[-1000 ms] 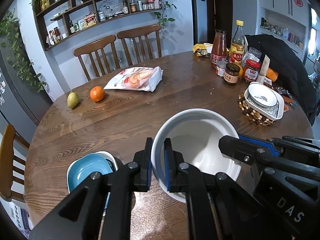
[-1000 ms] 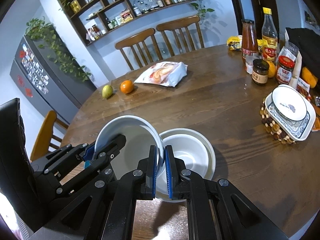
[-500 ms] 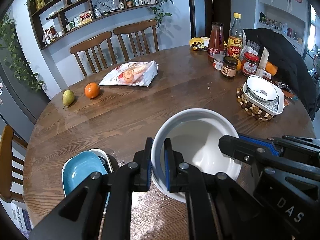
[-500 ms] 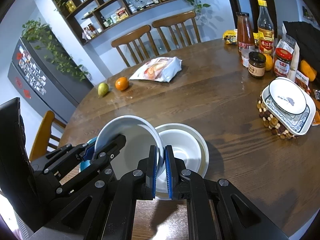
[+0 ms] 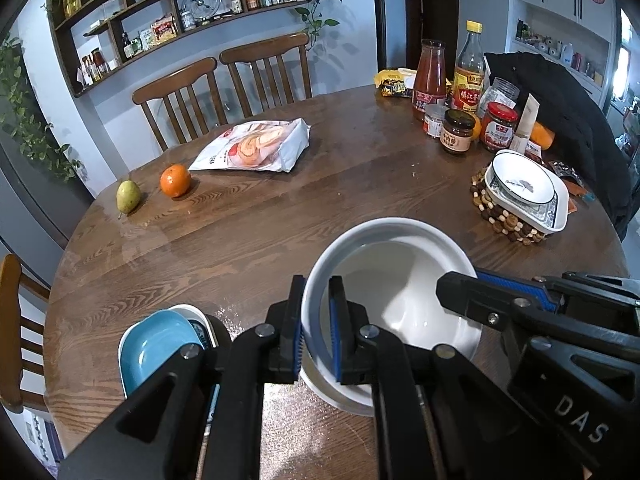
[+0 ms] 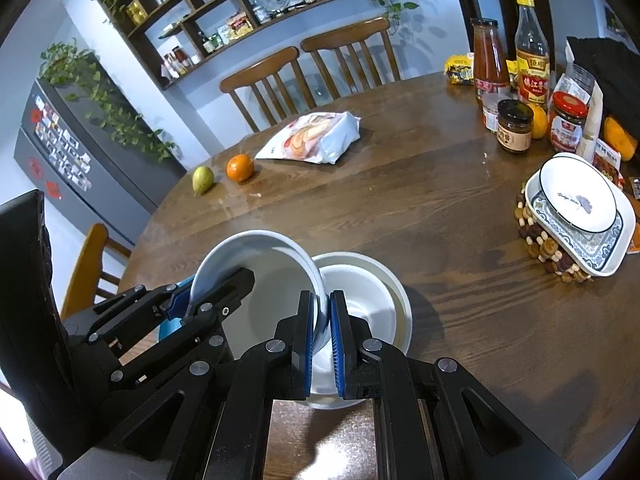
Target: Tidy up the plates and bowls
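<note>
Held over a second bowl near the table edge: white bowl, rim pinched by left claw and right claw.

A white bowl is seen over a dark brown wood-grain surface; a blue dish is shown at eight o'clock, a blue-patterned plate at three.

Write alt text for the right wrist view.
Both grippers, right gripper and left gripper, clamp opposite rims of a white bowl tilted above another white bowl on a cluttered round wooden table.
</note>
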`<state>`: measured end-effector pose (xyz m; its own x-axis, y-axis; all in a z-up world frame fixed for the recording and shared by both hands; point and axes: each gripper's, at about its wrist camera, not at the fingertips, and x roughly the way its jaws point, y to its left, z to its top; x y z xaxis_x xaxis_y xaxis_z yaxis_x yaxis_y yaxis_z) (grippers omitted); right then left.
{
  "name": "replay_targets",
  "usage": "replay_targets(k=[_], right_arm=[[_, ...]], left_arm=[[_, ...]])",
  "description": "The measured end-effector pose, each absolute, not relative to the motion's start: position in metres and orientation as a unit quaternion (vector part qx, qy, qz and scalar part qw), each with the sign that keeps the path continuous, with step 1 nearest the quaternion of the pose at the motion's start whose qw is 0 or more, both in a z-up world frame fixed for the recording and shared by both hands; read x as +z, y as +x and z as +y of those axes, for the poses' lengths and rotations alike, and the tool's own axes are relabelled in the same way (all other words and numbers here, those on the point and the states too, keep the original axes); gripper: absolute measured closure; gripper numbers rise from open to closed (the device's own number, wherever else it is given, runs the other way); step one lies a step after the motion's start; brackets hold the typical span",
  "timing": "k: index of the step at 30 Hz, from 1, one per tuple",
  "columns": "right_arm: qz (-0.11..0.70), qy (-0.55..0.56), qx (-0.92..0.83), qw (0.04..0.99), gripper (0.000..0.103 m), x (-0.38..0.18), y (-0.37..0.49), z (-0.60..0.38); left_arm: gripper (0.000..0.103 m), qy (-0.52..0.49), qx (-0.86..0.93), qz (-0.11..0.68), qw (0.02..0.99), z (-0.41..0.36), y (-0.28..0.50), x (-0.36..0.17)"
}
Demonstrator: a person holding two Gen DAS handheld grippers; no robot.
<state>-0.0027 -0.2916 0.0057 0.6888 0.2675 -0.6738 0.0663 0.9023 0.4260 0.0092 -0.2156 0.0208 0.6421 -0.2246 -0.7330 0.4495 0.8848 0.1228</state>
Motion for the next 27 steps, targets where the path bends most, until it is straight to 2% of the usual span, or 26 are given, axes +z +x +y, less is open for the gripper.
replay_targets(k=[27], right_arm=[[0.435,0.229,0.052,0.869,0.091,-0.031,0.008,-0.301]], left_arm=[[0.095,0.153,-0.187,0.427,0.871,-0.226,0.017,-0.019]])
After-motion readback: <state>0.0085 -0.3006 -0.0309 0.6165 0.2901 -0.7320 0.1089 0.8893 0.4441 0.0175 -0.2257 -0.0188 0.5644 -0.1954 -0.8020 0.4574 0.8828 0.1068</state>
